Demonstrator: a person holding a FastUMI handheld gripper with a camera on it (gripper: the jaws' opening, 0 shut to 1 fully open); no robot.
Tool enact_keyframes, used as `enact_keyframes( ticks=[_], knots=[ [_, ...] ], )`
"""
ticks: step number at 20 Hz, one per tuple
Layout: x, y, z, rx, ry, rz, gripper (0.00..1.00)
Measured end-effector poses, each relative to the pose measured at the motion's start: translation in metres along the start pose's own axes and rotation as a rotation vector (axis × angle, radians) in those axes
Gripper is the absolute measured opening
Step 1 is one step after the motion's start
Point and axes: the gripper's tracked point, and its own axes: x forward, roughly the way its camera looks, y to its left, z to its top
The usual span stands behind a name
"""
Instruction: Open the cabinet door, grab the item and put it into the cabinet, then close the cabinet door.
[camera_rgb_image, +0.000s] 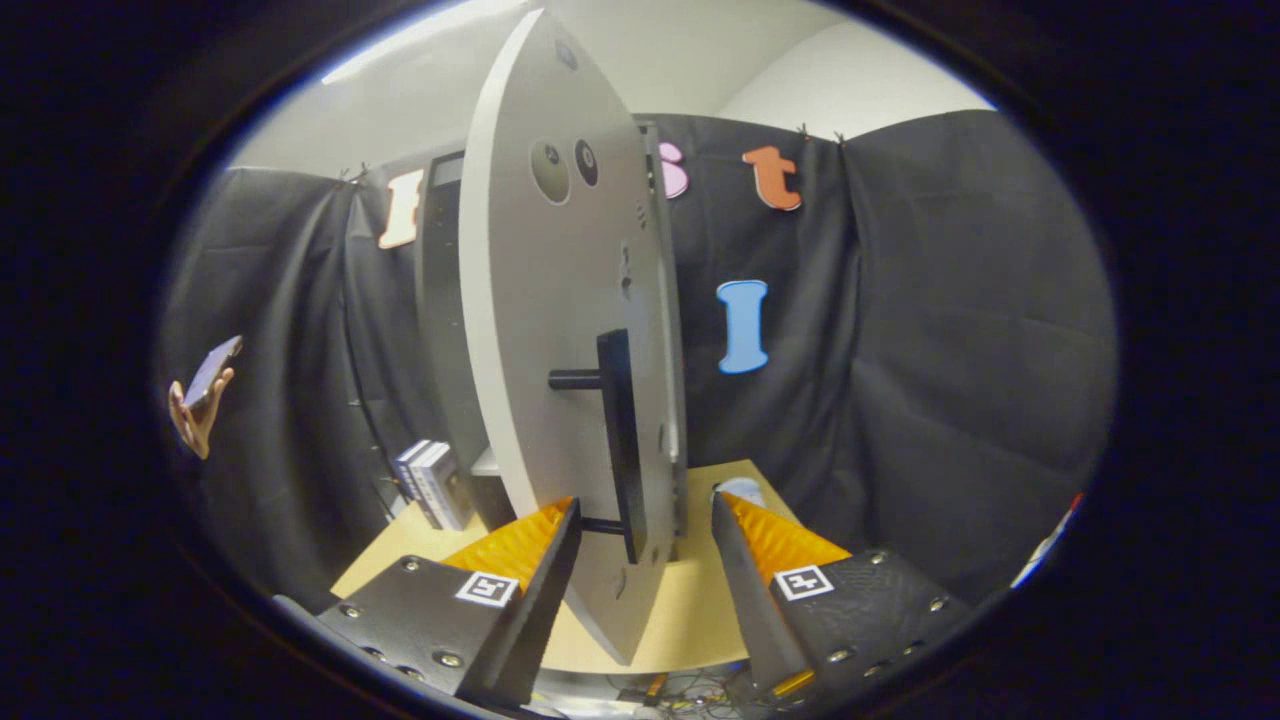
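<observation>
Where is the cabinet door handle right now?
The black handle stands on the open door, between the open gripper fingers and just ahead.

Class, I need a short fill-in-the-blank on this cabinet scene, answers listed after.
1. The door stands ____.
2. The handle lies ____ the fingers of the tool.
3. The cabinet stands on a ____.
4. Boxes stand ____ the cabinet.

Answers: open; between; table; beside

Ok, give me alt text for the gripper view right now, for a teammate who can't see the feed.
The open gripper straddles the black bar handle of a white cabinet door, swung edge-on toward the camera. The cabinet stands on a wooden table, with a small box beside it.
</observation>
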Motion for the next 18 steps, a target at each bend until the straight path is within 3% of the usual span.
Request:
enact_keyframes(
  ticks=[14,18],
  knots=[
    [0.077,0.095,0.012,0.05,0.037,0.332,0.79],
    [0.103,0.133,0.011,0.001,0.034,0.395,0.87]
  ],
)
